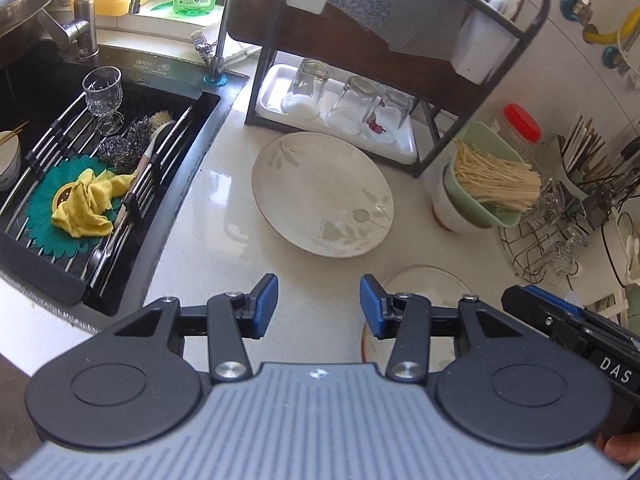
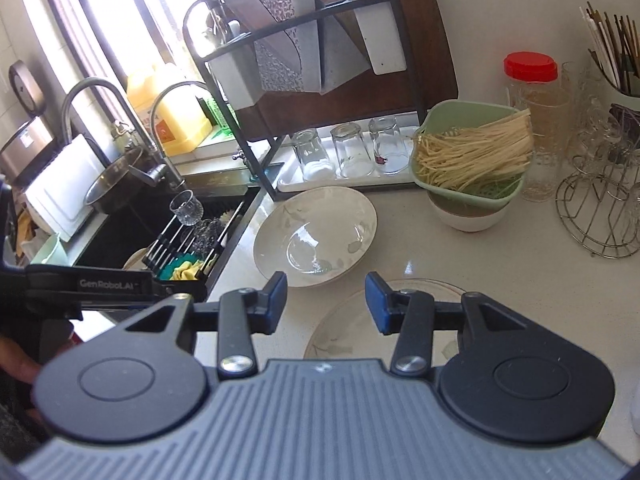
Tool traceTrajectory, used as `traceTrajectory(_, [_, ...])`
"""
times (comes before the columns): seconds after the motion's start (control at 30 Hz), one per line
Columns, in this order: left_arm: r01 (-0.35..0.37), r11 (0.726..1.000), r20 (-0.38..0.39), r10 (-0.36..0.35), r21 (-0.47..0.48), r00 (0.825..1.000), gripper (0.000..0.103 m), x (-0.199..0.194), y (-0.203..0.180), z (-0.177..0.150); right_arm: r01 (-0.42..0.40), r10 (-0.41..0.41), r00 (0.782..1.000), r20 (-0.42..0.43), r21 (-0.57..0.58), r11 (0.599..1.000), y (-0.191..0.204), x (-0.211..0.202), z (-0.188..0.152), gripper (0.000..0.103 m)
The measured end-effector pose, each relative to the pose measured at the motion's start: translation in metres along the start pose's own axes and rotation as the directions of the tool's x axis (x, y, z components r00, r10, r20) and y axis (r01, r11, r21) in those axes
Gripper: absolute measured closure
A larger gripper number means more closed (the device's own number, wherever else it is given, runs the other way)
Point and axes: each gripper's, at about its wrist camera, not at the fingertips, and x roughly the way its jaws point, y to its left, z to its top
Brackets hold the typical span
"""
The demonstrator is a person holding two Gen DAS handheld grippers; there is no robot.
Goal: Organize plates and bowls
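A cream plate with a pale leaf pattern (image 1: 320, 196) lies on the white counter beside the sink; it also shows in the right wrist view (image 2: 316, 236). A second, smaller plate with a brownish rim (image 1: 420, 284) lies nearer, partly under both grippers (image 2: 352, 328). A white bowl (image 2: 468, 216) holds a green basket of dry noodles (image 2: 472, 152). My left gripper (image 1: 319, 306) is open and empty above the counter, short of the cream plate. My right gripper (image 2: 326, 302) is open and empty over the near plate; it also shows at the right edge of the left wrist view (image 1: 560, 312).
A black sink (image 1: 100, 184) with a rack, glass, sponges and yellow cloth is at left. A dark dish rack (image 1: 360, 60) with upturned glasses (image 1: 352, 104) on a white tray stands behind the plates. A red-lidded jar (image 2: 532, 120), wire stand (image 2: 600, 216) and chopstick holder are at right.
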Motion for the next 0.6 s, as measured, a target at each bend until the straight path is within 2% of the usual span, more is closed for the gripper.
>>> traceTrajectory(0.37, [0.027,0.999,-0.096,-0.025,0.023,0.995,0.052,0.045,0.038,0.055,0.076,-0.072,0.997,-0.042,0.094,0.993,0.009,0.046,0.017,0.056])
traceTrajectory(0.6, [0.019,0.999,-0.143,-0.013,0.040,0.990,0.052,0.081,0.052,0.078,0.140,-0.134,0.989,-0.059,0.099,0.985,0.011,0.079,0.025,0.057])
